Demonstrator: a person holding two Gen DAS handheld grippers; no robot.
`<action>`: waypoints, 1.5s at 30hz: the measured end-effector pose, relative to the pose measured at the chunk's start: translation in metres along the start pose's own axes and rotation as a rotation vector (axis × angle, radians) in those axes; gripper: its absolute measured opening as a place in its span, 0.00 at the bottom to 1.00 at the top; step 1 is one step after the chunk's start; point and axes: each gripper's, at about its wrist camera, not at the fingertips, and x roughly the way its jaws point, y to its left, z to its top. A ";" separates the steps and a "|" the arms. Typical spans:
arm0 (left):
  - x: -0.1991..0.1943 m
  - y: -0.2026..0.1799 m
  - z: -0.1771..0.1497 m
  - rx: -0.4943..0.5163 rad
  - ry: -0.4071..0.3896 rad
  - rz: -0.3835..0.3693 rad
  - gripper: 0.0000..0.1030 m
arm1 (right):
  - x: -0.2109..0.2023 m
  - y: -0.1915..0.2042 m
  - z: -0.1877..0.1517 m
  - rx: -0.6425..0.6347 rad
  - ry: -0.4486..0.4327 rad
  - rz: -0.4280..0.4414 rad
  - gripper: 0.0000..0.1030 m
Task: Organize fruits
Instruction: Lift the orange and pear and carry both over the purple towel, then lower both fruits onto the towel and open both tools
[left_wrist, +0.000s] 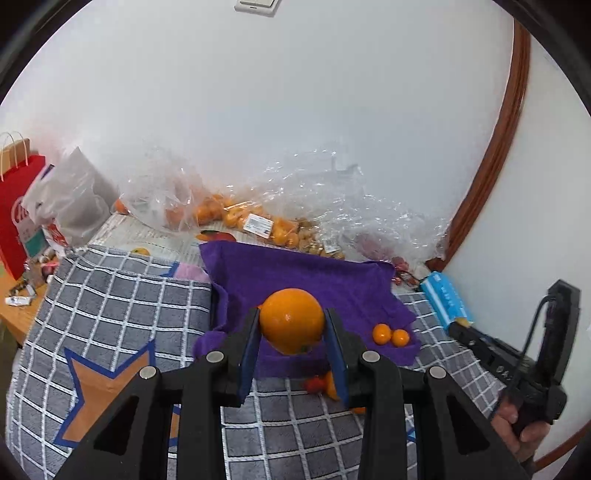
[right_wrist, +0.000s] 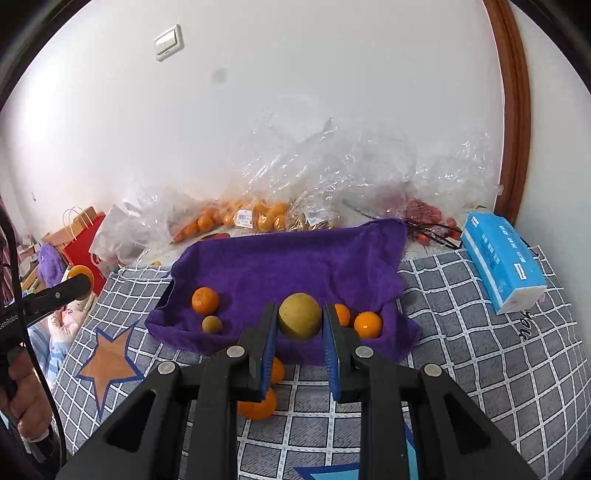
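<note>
1. Left gripper (left_wrist: 291, 330): both blue pads press the sides of a large orange (left_wrist: 291, 320), which is held up above the purple towel (left_wrist: 314, 277). The orange's underside is partly cut off by the fingers.
2. Right gripper (right_wrist: 300, 325): its pads flank a yellow-green round fruit (right_wrist: 300, 316). The left pad appears to touch it; a thin gap may remain at the right pad, so I cannot tell whether the grip is closed on it.
3. On the towel, right wrist view: a small orange (right_wrist: 205, 300) and a small greenish fruit (right_wrist: 212, 324) at left; two small oranges (right_wrist: 368, 325) at right, one half hidden behind the right finger.
4. Two more oranges (right_wrist: 258, 406) lie on the grey checked cloth (right_wrist: 461, 350) in front of the towel, largely covered by the left finger.
5. Left wrist view: a red fruit (left_wrist: 314, 384) shows beside the right finger, kind unclear.
6. Clear plastic bags (right_wrist: 332, 177) by the wall hold oranges; other contents are hard to make out.
7. A blue tissue pack (right_wrist: 502, 258) lies at right.
</note>
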 end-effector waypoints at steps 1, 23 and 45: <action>0.001 -0.001 0.001 0.005 0.001 0.008 0.32 | 0.000 0.000 0.001 0.001 -0.003 -0.001 0.23; 0.050 -0.003 0.034 -0.014 0.042 -0.032 0.32 | 0.033 -0.012 0.033 0.017 -0.009 -0.002 0.23; 0.155 0.058 0.025 -0.121 0.145 -0.038 0.32 | 0.137 -0.058 0.017 0.058 0.127 0.006 0.23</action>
